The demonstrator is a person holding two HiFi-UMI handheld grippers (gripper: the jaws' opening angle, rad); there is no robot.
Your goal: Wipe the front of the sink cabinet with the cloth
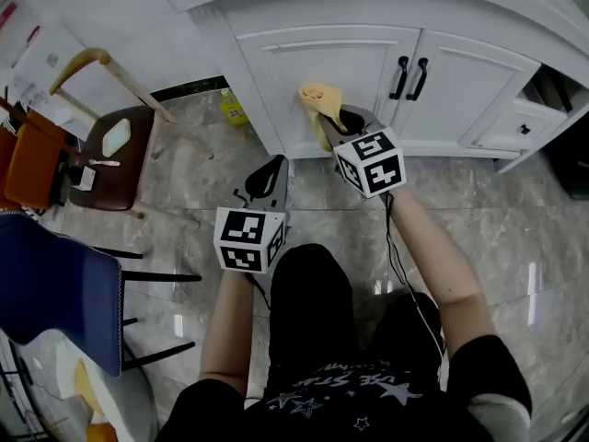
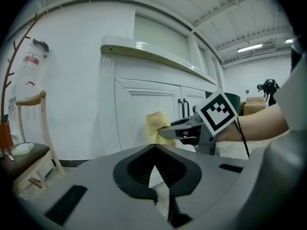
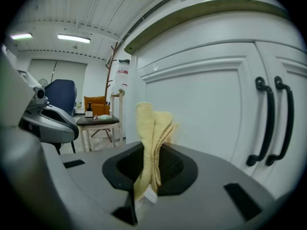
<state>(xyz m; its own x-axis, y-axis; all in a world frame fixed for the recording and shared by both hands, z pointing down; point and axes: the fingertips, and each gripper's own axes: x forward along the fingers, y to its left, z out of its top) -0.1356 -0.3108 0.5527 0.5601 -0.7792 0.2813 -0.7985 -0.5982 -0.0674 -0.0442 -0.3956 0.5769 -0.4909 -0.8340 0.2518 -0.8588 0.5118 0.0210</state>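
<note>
**Cloth.** The cloth is pale yellow and bunched into upright folds. A small white tag shows at its lower end in the right gripper view. The right claw is closed on its lower part, and most of the fabric stands clear above the tips. It sits in front of the left door of the white sink cabinet, over the door's lower right area. The left gripper view shows it up against the door face, but no view confirms firm contact.

**Left claw.** The left claw has its jaws brought together at the tips with nothing between them. It is held low over the floor, behind and to the left of the right claw and well short of the cabinet.

**Edges.**
- Two black vertical handles stand proud where the doors meet, near the cloth's right side.
- The cabinet's top overhangs the doors.
- The left door's flat panel runs unbroken leftward to the cabinet corner.
- A small yellow bottle stands on the floor beside that corner.

**Room.**
- The grey marbled floor lies open between the cabinet and a wooden chair to the left.
- A blue chair stands nearer, beside the person's left arm.
</note>
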